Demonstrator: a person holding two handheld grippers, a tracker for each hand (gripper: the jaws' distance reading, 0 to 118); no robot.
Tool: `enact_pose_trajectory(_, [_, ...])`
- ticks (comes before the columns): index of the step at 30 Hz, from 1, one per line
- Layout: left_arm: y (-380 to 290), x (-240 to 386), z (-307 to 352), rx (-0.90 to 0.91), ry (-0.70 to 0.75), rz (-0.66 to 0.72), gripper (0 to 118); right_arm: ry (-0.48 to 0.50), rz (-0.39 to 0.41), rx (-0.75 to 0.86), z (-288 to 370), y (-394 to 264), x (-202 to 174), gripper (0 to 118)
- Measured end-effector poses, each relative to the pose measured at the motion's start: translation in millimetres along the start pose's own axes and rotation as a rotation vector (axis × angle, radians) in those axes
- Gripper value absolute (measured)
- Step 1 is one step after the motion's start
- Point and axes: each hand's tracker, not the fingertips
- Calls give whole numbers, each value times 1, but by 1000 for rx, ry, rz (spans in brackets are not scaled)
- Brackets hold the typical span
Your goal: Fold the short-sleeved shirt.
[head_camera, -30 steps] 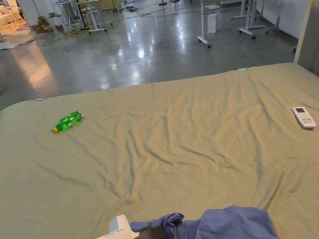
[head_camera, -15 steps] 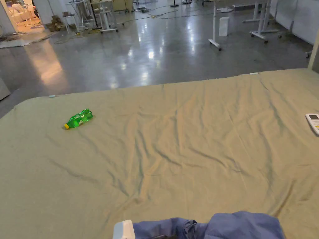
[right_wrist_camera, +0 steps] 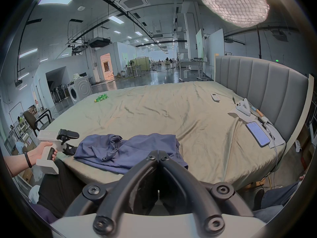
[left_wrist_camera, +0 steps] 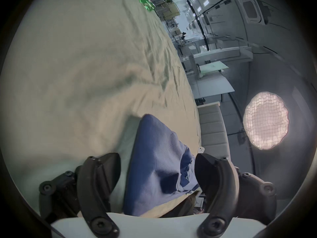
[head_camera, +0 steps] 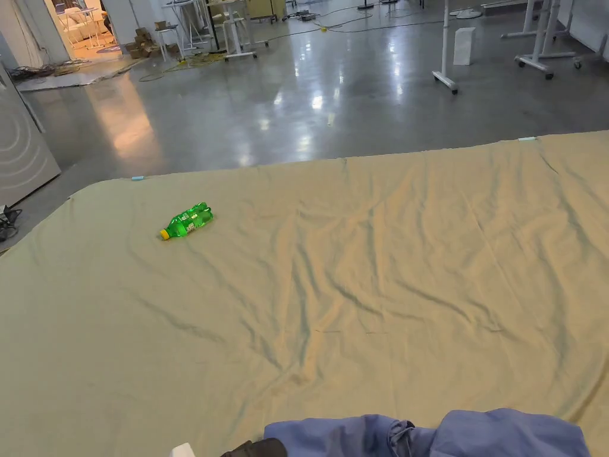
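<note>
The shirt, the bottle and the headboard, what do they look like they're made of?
Shirt: soft, thin blue fabric with a matte finish, likely a knit; it lies crumpled in limp folds. Bottle: clear green plastic, glossy, with a yellow cap; light passes through it. Headboard: grey padded upholstery in vertical channels, smooth and faintly sheened, maybe faux leather; hard to tell from fabric.

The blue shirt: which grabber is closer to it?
Left. The left gripper sits open right at the blue shirt's edge; the right gripper is shut, drawn back off the bed.
</note>
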Motion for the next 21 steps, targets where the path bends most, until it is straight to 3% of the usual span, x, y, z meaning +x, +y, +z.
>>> enact_pose_trajectory(1, [0, 0, -3, 6, 8, -23, 68, -6, 5, -3, 1, 1, 0, 0])
enact_pose_trajectory(3, [-1, 5, -15, -26, 96, -56, 17, -15, 12, -1, 3, 1, 1, 0])
enact_pose_trajectory(13, [6, 8, 14, 36, 96, -31, 10, -10, -17, -21, 1, -1, 3, 0])
enact_pose_trajectory(20, [44, 28, 94, 123, 262, -195, 10, 10, 12, -16, -3, -1, 0, 0])
enact_pose_trajectory(21, [62, 8, 105, 132, 283, -228, 10, 16, 6, -17, -4, -3, 0, 0])
